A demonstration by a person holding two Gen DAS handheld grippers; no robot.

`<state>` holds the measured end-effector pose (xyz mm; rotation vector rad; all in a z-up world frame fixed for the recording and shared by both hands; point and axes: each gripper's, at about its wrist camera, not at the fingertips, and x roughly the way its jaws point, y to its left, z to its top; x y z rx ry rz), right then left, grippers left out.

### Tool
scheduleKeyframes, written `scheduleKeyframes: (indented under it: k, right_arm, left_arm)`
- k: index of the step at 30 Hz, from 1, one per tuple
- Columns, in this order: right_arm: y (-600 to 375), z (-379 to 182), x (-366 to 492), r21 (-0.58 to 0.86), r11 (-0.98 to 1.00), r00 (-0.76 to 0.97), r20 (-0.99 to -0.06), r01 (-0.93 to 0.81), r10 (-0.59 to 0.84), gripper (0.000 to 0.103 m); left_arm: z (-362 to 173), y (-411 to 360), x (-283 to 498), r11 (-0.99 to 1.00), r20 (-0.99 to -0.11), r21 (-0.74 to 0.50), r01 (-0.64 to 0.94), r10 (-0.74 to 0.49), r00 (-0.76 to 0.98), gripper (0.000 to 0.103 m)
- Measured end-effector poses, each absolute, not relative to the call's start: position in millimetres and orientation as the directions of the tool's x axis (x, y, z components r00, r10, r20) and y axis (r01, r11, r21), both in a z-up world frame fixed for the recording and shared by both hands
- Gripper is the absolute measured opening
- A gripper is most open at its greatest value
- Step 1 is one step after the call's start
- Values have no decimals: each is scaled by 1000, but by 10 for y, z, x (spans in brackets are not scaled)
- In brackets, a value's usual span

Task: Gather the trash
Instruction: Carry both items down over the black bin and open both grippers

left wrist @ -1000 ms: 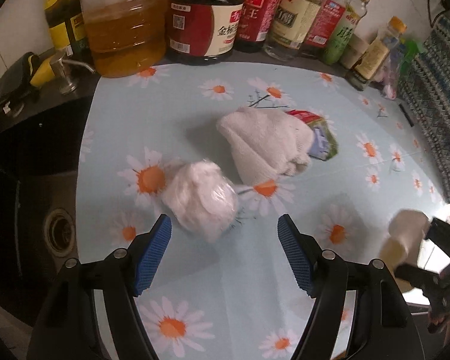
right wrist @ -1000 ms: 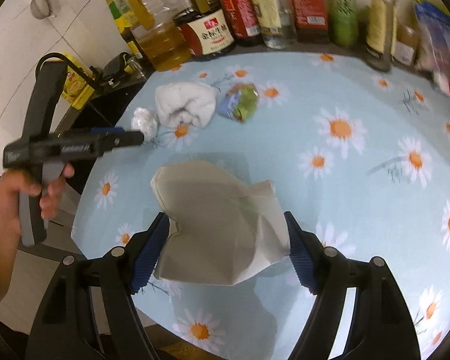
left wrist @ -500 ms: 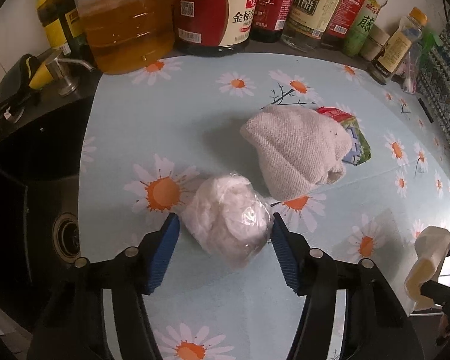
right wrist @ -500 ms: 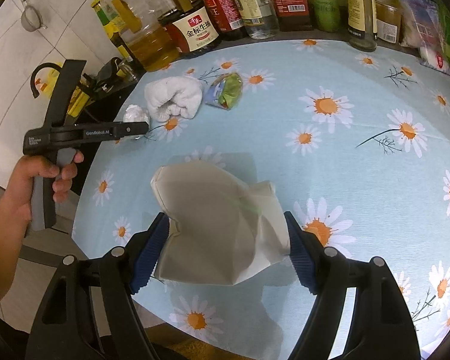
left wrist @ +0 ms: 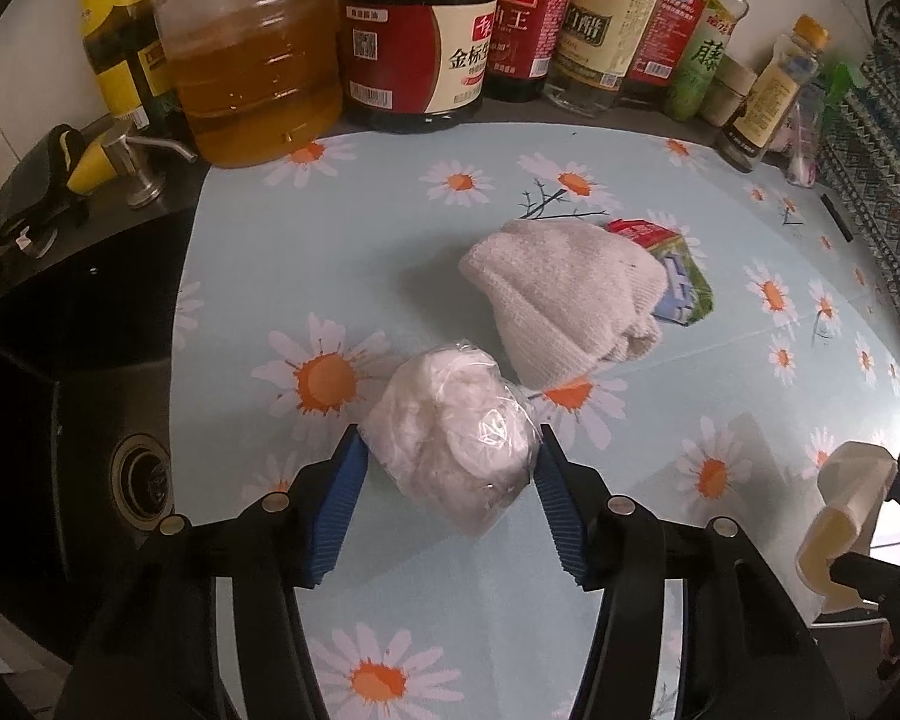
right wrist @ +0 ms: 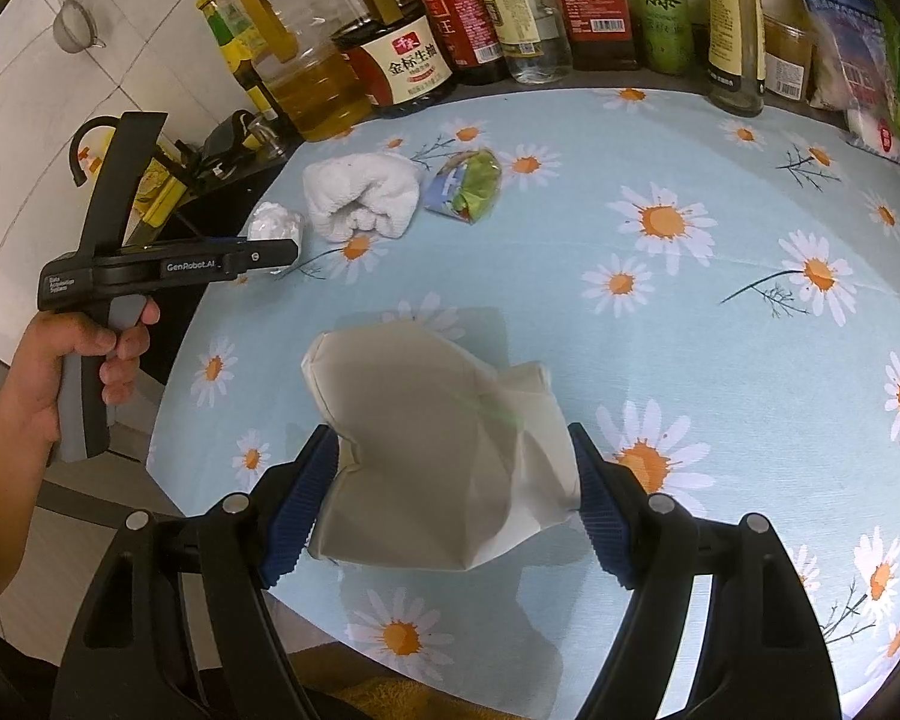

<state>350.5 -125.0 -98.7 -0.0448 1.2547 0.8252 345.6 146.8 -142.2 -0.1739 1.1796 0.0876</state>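
The daisy-print tablecloth is the stage here, pale blue, running from the row of sauce and oil bottles at the back out to the near edge, and I'll place everything off the rolled white towel lying about mid-cloth.

Biggest thing in play: the beige paper bag, well toward the near edge from the towel, held off the cloth in the right gripper. Both blue pads are pressed into its sides, pinching it, mouth side hard to make out from here. That hand hasn't budged in the last second; it's the waiting bin.

Now the action. Just beside the towel, on its sink side, sits the wad of white tissue in clear plastic film. A second ago the left gripper stood spread wide with the wad lying ahead of its tips; now it has slid in around it and the jaws are closing, the wad squarely between them. The film touches both pads, so I'd call contact made, though whether the squeeze has real bite yet I can't quite tell through that crinkled plastic.

Tucked against the towel's far side, the green and red snack wrapper lies untouched.

So: one piece of trash is being taken, and the wrapper looks like the next in line.
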Motion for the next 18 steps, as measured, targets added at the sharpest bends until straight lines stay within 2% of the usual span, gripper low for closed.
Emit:
scheduleKeyframes:
  k: [18]
  right_arm:
    - [-1183,-855,3144,393,700,70,-843,-596,533,75]
  left_arm:
    - [-1164,887,2641,985,-908,-162,-58,-126,399,54]
